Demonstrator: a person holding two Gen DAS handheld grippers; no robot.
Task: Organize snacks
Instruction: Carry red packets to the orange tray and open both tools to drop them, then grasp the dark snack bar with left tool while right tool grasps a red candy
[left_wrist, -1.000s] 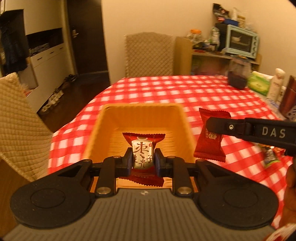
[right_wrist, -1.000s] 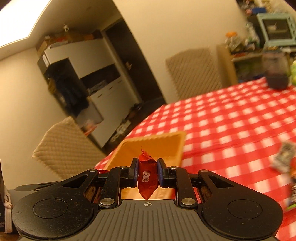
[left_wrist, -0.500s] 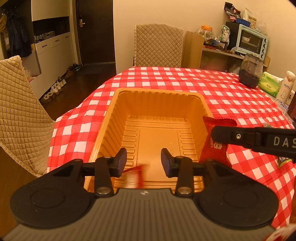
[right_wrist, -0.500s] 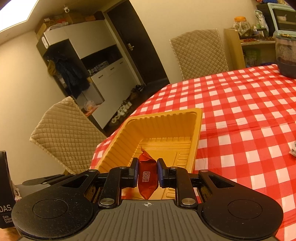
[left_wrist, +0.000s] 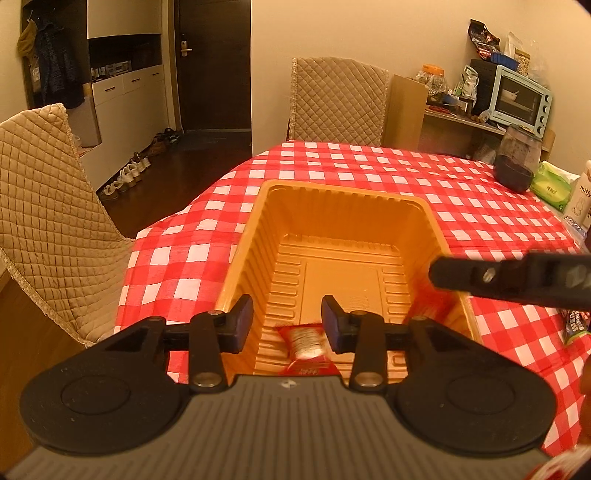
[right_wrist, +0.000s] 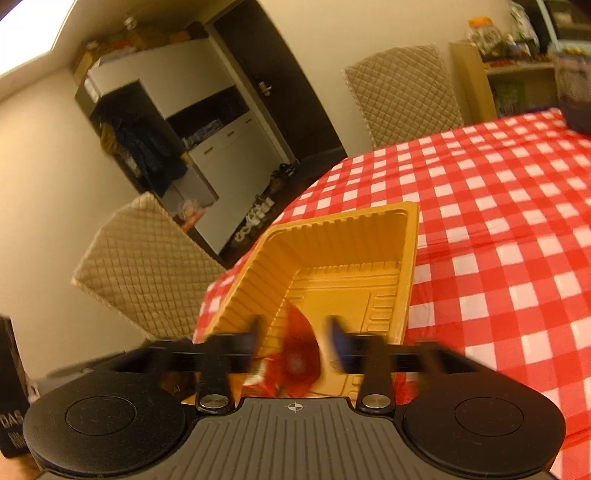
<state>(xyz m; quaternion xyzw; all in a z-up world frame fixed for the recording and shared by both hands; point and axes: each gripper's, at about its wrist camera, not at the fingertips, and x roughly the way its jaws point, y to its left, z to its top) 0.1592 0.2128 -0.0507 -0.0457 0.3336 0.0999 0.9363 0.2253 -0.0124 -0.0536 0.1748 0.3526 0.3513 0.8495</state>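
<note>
Your left gripper (left_wrist: 287, 321) stands released over the yellow tray (left_wrist: 343, 192); its date candy (left_wrist: 306, 341) lies at the tray's near end. Your right gripper (right_wrist: 295, 341) has just been opening, and its red packet (right_wrist: 301, 354) hangs loose between the jaws, above the tray. Two snacks look delivered; another wrapper (left_wrist: 574, 323) waits right of the tray. "DAS" (right_wrist: 10, 421) reads left of the tray; "miffy" is printed on a bottle (left_wrist: 583, 199) beyond it

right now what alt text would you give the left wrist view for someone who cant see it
The left claw hangs open over a yellow plastic tray on a red-checked tablecloth, with a red snack packet lying in the tray's near end below it. The right claw's black finger reaches in from the right over the tray's rim.
</note>
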